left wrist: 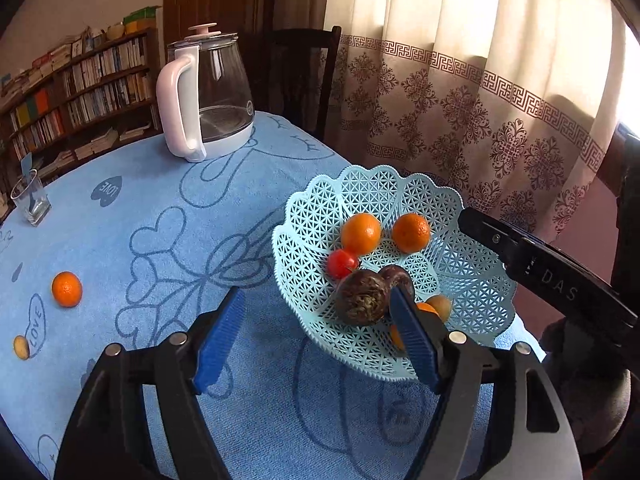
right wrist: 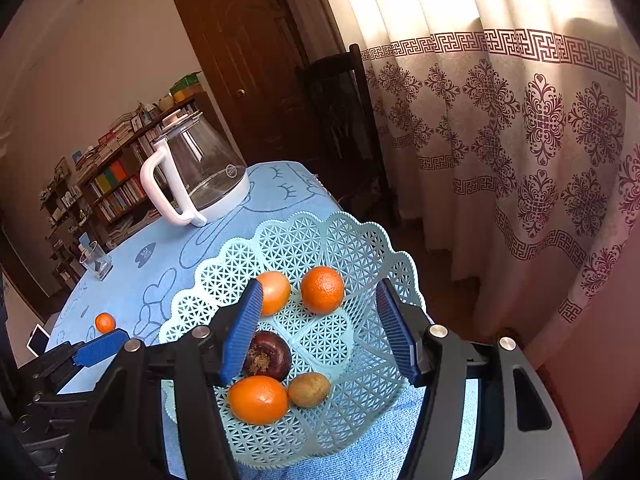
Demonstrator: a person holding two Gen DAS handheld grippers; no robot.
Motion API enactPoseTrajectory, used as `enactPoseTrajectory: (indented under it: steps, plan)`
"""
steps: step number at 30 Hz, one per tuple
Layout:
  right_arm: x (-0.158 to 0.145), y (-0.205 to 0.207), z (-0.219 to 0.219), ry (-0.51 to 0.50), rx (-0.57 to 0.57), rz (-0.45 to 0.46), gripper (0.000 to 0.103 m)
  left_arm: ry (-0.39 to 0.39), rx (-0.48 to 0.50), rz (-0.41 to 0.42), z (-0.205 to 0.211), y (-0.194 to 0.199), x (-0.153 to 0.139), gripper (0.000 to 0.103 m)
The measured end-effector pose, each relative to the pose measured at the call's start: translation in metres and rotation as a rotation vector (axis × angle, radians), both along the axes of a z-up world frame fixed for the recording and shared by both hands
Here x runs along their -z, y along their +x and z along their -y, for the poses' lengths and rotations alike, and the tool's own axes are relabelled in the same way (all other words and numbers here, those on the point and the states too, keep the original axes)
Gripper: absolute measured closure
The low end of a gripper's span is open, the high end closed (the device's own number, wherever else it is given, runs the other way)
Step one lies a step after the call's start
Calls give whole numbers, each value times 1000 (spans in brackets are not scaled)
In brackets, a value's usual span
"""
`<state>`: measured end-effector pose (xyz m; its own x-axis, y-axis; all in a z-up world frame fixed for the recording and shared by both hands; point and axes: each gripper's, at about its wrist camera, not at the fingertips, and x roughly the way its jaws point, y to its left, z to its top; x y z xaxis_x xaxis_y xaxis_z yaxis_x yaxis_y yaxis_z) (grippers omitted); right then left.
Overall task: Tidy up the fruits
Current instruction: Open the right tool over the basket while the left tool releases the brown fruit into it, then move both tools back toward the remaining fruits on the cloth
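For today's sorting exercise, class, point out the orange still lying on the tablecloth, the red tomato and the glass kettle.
orange point(left wrist: 67, 289), left wrist view, middle of its peel.
red tomato point(left wrist: 341, 263), left wrist view, its shiny top, inside the basket.
glass kettle point(left wrist: 218, 80), left wrist view, its clear wall.

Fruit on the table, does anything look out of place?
Yes. One orange and a small yellowish fruit lie loose on the blue tablecloth, apart from the basket holding the other fruit. Nothing looks spilled or damaged.
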<state>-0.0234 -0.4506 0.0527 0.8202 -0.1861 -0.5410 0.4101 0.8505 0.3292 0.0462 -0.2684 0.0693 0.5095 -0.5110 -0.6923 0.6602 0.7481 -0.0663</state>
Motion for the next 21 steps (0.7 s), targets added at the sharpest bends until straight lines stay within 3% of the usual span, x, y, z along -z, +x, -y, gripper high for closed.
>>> enactPoseTrajectory:
  steps: [4,8,12,21]
  plan:
    - [0,0,-2,-2,-1,4,37,3,-27,18,-7,2,-3,28]
    - [-2,-1,-5,-6,-7,13,34,19,-48,59,-14,-2,-5,19]
    - [-4,-2,-8,-15,-6,27,26,50,-58,100,-16,-8,-5,19]
    - [-7,-2,-13,-33,-13,35,25,89,-101,129,-26,-12,-3,19]
